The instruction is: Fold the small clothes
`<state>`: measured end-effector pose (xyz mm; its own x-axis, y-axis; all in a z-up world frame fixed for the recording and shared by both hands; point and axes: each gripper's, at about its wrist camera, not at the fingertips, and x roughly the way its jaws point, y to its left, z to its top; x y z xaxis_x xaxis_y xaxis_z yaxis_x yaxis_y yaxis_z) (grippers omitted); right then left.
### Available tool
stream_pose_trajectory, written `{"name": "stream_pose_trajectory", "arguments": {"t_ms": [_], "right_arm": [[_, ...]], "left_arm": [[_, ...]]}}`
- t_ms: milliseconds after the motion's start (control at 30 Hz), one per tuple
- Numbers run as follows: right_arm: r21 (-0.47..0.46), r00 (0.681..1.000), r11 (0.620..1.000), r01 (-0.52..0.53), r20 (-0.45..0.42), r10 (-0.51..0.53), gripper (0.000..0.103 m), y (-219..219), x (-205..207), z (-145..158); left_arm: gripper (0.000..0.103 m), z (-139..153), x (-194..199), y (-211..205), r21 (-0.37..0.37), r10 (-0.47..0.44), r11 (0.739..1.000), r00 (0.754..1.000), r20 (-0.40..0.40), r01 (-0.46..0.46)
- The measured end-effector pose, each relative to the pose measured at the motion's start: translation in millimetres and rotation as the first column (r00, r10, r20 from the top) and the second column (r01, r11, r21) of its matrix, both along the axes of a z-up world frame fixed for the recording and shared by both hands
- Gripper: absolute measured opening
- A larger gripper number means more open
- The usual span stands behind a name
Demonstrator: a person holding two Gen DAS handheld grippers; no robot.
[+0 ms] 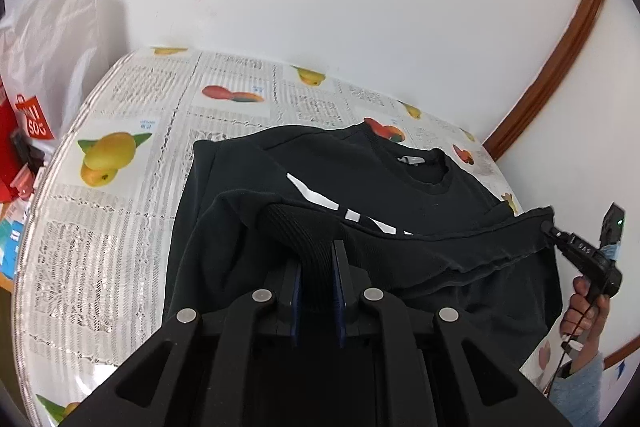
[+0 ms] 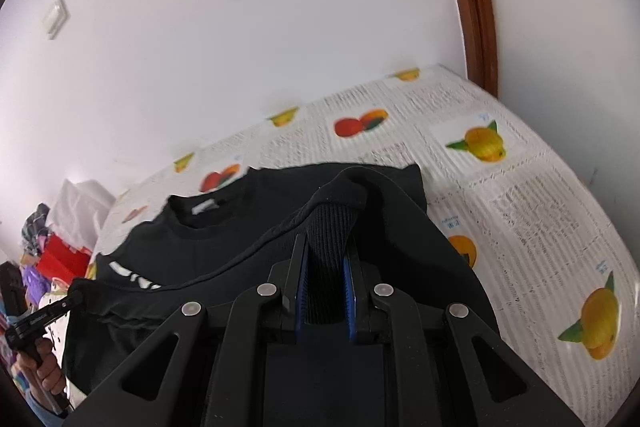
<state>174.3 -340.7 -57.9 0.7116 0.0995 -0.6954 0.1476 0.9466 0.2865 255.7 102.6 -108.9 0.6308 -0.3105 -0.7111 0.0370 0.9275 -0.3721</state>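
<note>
Left wrist view: the left gripper (image 1: 318, 267) is clenched on a ribbed knit band (image 1: 300, 227), a cuff or a stretch of hem, of a black sweatshirt (image 1: 320, 167). The band bunches up between the blue-lined fingers (image 1: 295, 291). From there a raised edge of the fabric runs across to the right gripper (image 1: 546, 227), which shows small at the far side of this view, held in the person's right hand (image 1: 582, 311), and pinches the same edge, so the cloth hangs lifted between the two.

Right wrist view: the right gripper, seen from its own camera, grasps another ribbed band (image 2: 330, 227) in the same way. The left gripper appears small at the left edge, with the seam drawn in a line toward it.

Beyond the lifted edge, the rest of the sweatshirt lies spread on the worktop (image 1: 100, 227), which has a lace-and-fruit patterned cover. The round collar (image 1: 424, 167), with a white label inside, faces the wall. A white printed graphic (image 1: 348, 211) crosses the chest and is partly hidden by the raised fold.

Handling, as a judgement: the garment looks soft, limp and fairly light, neither fragile nor slippery. It will sag and crease wherever unsupported. The thick ribbed bands give a firm hold that thinner cloth would not. Keeping the edge taut between both grippers should let the fold land flat, while slack risks a crooked crease.

A white carrier bag (image 1: 52, 39) and red clutter stand off the worktop's left end.
</note>
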Motion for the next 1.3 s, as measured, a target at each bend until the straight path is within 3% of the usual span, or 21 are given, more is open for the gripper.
{"name": "stream_pose_trajectory", "arguments": {"t_ms": [167,333,433,500,600,833,933,1100,1300], "right_arm": [[0.06,0.997,0.996,0.061,-0.047,-0.058,0.019,-16,18,-19],[0.091,0.997,0.993,0.079,-0.026,-0.077,0.025,-21,22,-11],[0.012,0.999,0.999,0.03,0.011,-0.03,0.029,-9,13,3],[-0.055,0.999,0.998,-0.003,0.033,0.005,0.033,0,5,12],[-0.115,0.997,0.992,-0.051,0.051,0.057,0.038,10,-11,22],[-0.165,0.994,0.981,-0.104,-0.06,0.096,0.038,19,-21,0],[-0.151,0.989,0.981,-0.122,-0.106,0.107,0.038,22,-13,-14],[-0.169,0.988,0.977,-0.128,-0.11,0.11,0.038,25,5,-19],[-0.267,0.993,0.96,-0.088,-0.099,0.063,0.047,22,35,-15]], "left_arm": [[0.022,5,8,8,-0.055,0.018,0.998,1.0,0.02,-0.016],[0.028,17,9,7,-0.026,0.03,0.999,0.998,0.054,-0.028],[0.041,26,0,9,-0.013,0.029,1.0,0.995,0.1,-0.028],[0.061,32,-8,13,-0.021,0.037,0.999,0.99,0.138,-0.035],[0.061,38,-19,18,-0.018,0.04,0.999,0.986,0.16,-0.037],[0.061,17,-28,12,0.088,0.028,0.995,0.996,0.084,-0.036],[0.061,6,-21,4,0.116,0.005,0.993,0.999,0.037,-0.009],[0.061,3,-4,-4,0.176,-0.008,0.984,0.999,0.038,0.002],[0.06,0,29,-3,0.225,0.019,0.974,0.999,0.032,-0.025]]}}
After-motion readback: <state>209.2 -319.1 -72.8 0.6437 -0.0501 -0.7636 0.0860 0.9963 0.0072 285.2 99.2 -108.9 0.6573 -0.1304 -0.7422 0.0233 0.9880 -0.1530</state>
